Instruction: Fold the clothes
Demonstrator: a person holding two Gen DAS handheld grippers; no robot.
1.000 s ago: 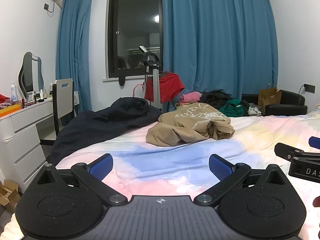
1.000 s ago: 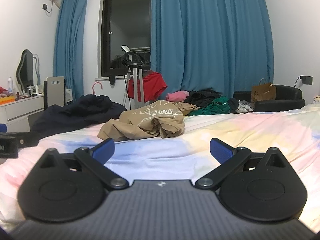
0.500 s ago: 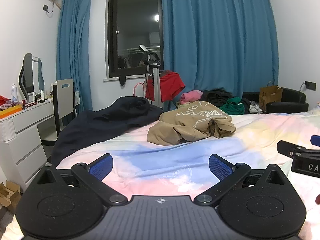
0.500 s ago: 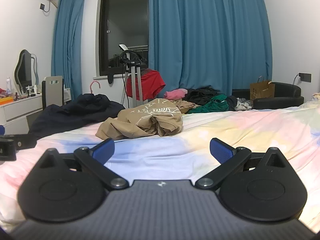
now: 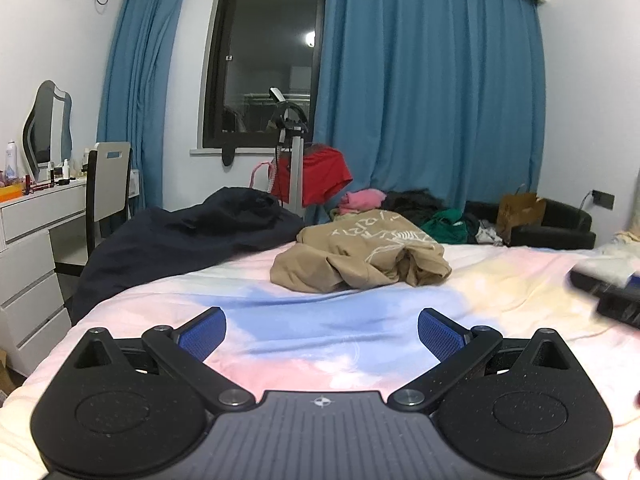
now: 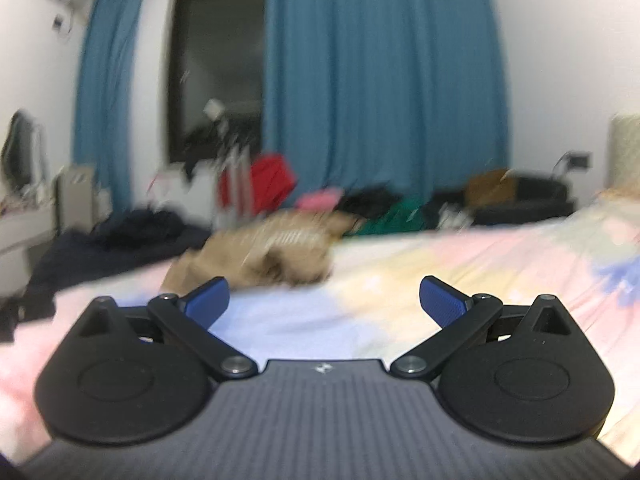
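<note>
A crumpled tan sweatshirt with white lettering (image 5: 360, 258) lies bunched on the pastel bed (image 5: 320, 320), beyond both grippers. My left gripper (image 5: 322, 330) hovers over the near part of the bed, open, with nothing between its blue pads. The right wrist view is blurred by motion; there the tan sweatshirt (image 6: 264, 252) sits ahead and left, and my right gripper (image 6: 324, 300) is open and empty. The right gripper's black body (image 5: 608, 292) shows blurred at the left wrist view's right edge.
A dark navy garment (image 5: 192, 240) is draped over the bed's left side. A red garment (image 5: 320, 178) hangs on a stand by the window. Mixed clothes (image 5: 424, 212) are piled behind the bed. A white dresser (image 5: 32, 240) and chair (image 5: 108, 184) stand at left; black sofa (image 5: 560, 228) at right.
The right gripper is moving fast, its view now blurred and shifted so the sweatshirt sits further left. The left gripper's view has barely shifted. Both stay open.
</note>
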